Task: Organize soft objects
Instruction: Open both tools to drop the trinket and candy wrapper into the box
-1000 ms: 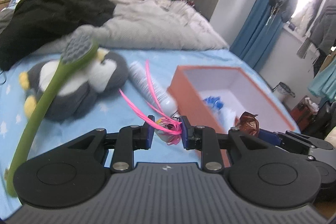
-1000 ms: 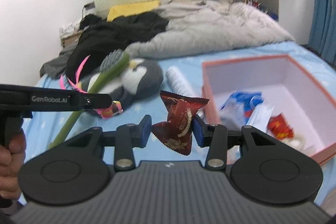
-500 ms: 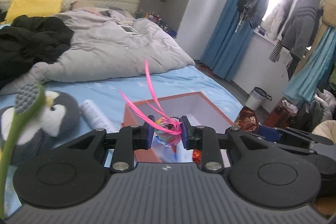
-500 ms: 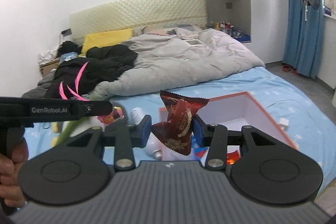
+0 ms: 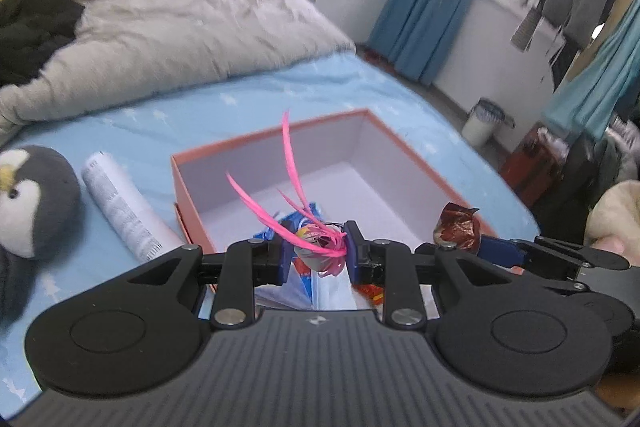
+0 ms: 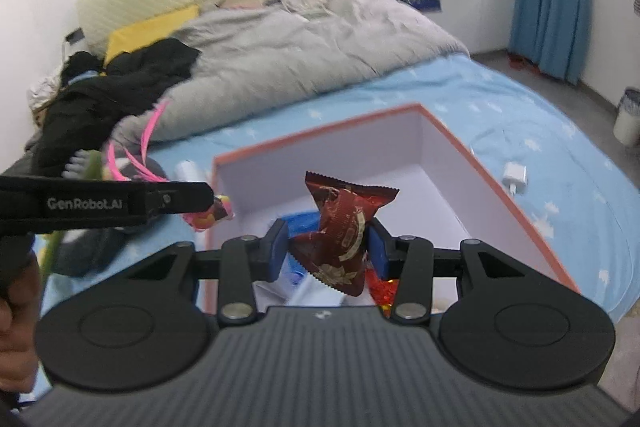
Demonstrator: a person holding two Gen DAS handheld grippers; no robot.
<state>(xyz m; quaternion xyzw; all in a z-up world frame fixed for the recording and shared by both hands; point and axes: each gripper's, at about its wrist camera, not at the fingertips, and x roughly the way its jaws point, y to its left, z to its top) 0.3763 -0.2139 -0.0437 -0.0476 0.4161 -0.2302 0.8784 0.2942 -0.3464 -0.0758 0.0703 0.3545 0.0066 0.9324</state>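
Observation:
My left gripper (image 5: 318,257) is shut on a small pink feathered toy (image 5: 320,255) whose long pink feathers stick upward. It hangs over the near end of an orange box (image 5: 256,151) with a white inside, which holds a blue packet (image 5: 300,219) and other wrappers. My right gripper (image 6: 328,253) is shut on a dark red snack packet (image 6: 342,227), also above the box (image 6: 516,203). The right gripper's packet (image 5: 458,227) shows at the right in the left wrist view. In the right wrist view the left gripper (image 6: 212,205) and its toy (image 6: 208,215) come in from the left.
A grey penguin plush (image 5: 32,203) and a white printed roll (image 5: 120,207) lie left of the box on the blue sheet. A grey duvet (image 6: 300,55) and black clothes (image 6: 112,87) fill the bed's far end. A white charger (image 6: 514,177) lies right of the box. A green-handled brush (image 6: 86,163) is at left.
Both grippers have swung right, from above the penguin and brush to over the orange box. Each keeps its grip on the same object.

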